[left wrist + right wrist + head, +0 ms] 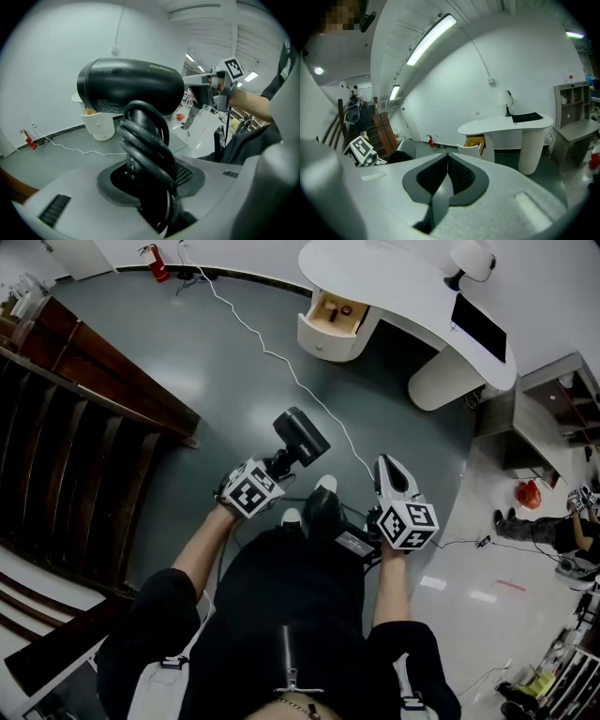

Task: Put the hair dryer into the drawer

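My left gripper [279, 465] is shut on the handle of a black hair dryer [300, 435], whose barrel points away over the grey floor. In the left gripper view the hair dryer [131, 86] fills the middle, its black cord wound round the handle between the pads of the left gripper [150, 174]. My right gripper [390, 467] is beside it, shut and empty; in its own view the right gripper [446, 161] shows both pads pressed together. The open drawer [335, 315] sticks out of a white curved desk [403, 273] far ahead, also visible as the drawer [472, 140].
A white cable [281, 362] trails across the floor toward the desk. A wooden stair railing [84, 418] runs along the left. A red fire extinguisher [157, 262] stands by the far wall. A grey shelf unit [553, 399] and another person [562, 531] are at the right.
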Action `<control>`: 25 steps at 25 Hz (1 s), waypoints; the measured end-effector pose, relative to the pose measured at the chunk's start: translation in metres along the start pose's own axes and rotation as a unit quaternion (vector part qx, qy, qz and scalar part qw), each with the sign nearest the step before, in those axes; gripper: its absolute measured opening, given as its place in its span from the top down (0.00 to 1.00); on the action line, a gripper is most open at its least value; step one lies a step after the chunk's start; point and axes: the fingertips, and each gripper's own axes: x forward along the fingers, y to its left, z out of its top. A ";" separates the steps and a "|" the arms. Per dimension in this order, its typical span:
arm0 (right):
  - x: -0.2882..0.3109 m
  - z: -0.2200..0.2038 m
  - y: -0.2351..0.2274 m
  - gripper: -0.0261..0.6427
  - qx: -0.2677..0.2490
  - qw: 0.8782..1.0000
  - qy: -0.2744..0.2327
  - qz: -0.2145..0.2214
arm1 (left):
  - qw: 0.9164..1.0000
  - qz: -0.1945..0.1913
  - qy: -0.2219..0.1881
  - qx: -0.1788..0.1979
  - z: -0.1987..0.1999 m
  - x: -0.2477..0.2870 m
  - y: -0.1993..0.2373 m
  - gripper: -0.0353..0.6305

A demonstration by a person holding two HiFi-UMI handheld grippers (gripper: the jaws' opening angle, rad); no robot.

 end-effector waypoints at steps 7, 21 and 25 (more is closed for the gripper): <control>0.015 0.006 -0.008 0.96 -0.003 1.000 0.004 0.005 | 1.000 0.003 -0.001 0.004 0.010 0.012 0.012 0.69; 0.112 0.051 -0.051 0.96 0.003 0.999 0.013 0.033 | 1.000 0.006 0.019 -0.015 0.059 0.049 0.079 0.69; 0.147 0.077 -0.067 0.96 0.005 0.999 0.012 0.045 | 0.999 0.009 0.022 -0.023 0.083 0.059 0.106 0.69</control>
